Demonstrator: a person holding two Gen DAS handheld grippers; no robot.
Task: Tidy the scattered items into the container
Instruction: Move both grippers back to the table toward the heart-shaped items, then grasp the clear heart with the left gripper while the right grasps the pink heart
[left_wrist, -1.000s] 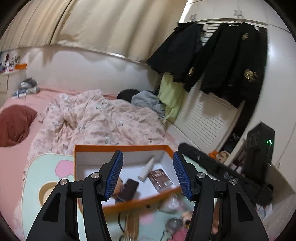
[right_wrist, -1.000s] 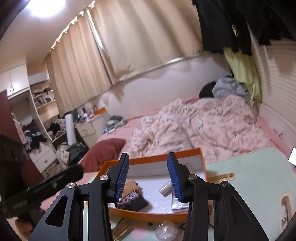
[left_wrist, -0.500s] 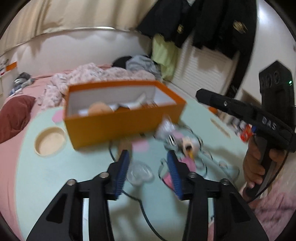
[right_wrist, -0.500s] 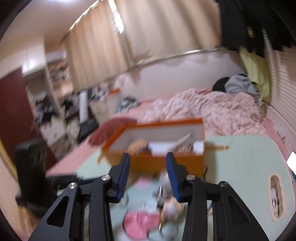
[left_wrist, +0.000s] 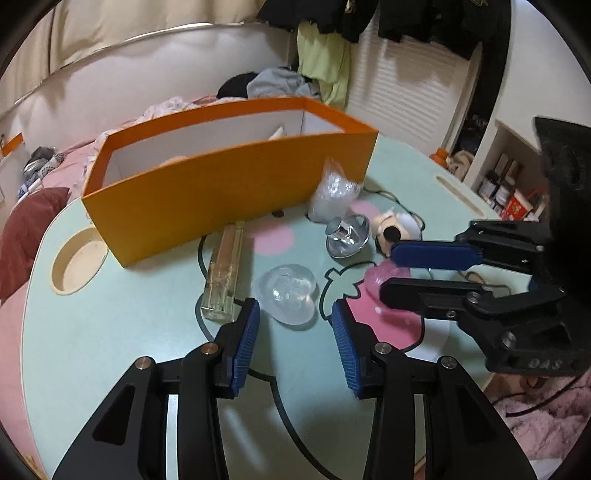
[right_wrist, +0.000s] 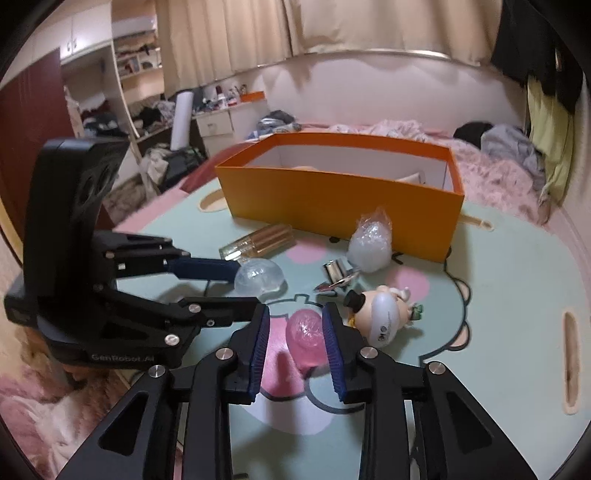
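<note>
An orange box (left_wrist: 229, 184) (right_wrist: 332, 199) stands on the mint table, with a few items inside. In front of it lie a glass bottle (left_wrist: 225, 277), a clear heart-shaped piece (left_wrist: 286, 293) (right_wrist: 260, 277), a pink wrapped lump (right_wrist: 306, 328) (left_wrist: 388, 275), a silver item (left_wrist: 347, 232), a small figurine (right_wrist: 384, 314) and a plastic-wrapped bundle (right_wrist: 369, 240). My left gripper (left_wrist: 295, 314) (right_wrist: 247, 286) is open, its tips at the near edge of the clear heart. My right gripper (right_wrist: 295, 321) (left_wrist: 388, 271) straddles the pink lump; a gap shows at the left pad.
The table (left_wrist: 110, 350) has a round cup recess (left_wrist: 75, 262) at its left and a slot (right_wrist: 570, 354) at its right. A thin black cable (left_wrist: 391, 195) runs among the items. A bed with a pink quilt (right_wrist: 491, 173) lies behind the box.
Both grippers came down from over the box to the items on the table in front of it and tilted downward. Both pairs of jaws narrowed.
</note>
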